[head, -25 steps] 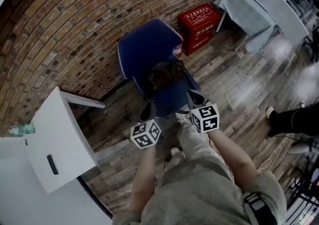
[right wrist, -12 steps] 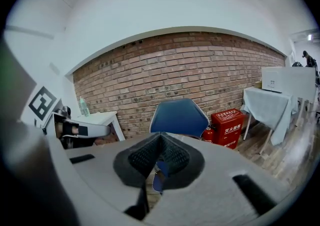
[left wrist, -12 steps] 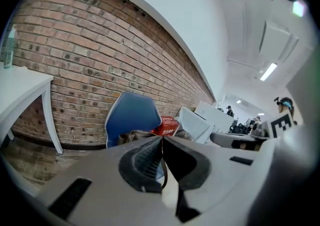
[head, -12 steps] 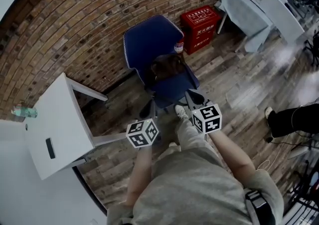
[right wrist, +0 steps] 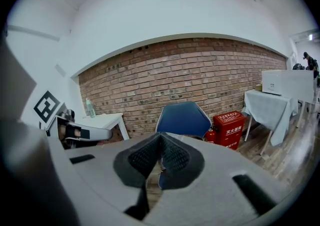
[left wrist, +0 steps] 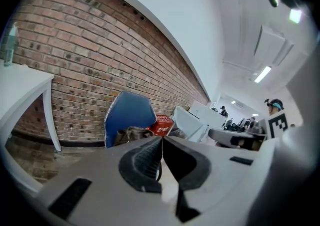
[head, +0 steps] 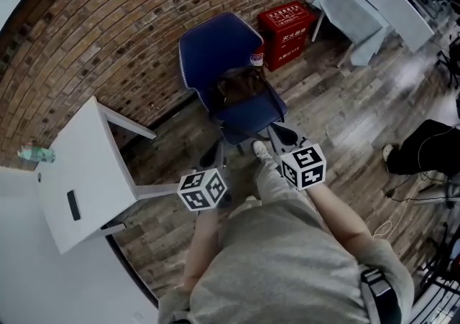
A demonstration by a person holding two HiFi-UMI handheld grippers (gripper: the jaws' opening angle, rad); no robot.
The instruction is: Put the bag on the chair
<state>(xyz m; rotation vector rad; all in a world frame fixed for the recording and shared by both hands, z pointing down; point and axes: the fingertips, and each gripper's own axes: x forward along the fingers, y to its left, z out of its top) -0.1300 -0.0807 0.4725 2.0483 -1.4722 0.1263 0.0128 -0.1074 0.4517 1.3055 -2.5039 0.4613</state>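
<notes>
A dark brown bag (head: 241,86) lies on the seat of the blue chair (head: 215,51) against the brick wall. Both grippers are held in front of the chair, apart from the bag. My left gripper (head: 214,155) is shut with nothing in it, below the seat's front left. The right gripper (head: 279,131) is also shut and empty, just off the seat's front right corner. In the left gripper view the chair (left wrist: 128,114) and bag (left wrist: 131,133) show beyond the shut jaws (left wrist: 161,141). The right gripper view has the chair (right wrist: 183,118) above its shut jaws (right wrist: 160,139).
A white table (head: 72,172) with a bottle (head: 34,154) stands at the left. A red box (head: 286,24) and a fire extinguisher (head: 256,62) sit right of the chair. A cloth-covered table (head: 348,8) is at the back right. The person's legs and shoe (head: 261,151) are below.
Both grippers have drawn back a little from the chair's seat, staying shut. The bag rests on the seat unmoved. The head view has shifted slightly.
</notes>
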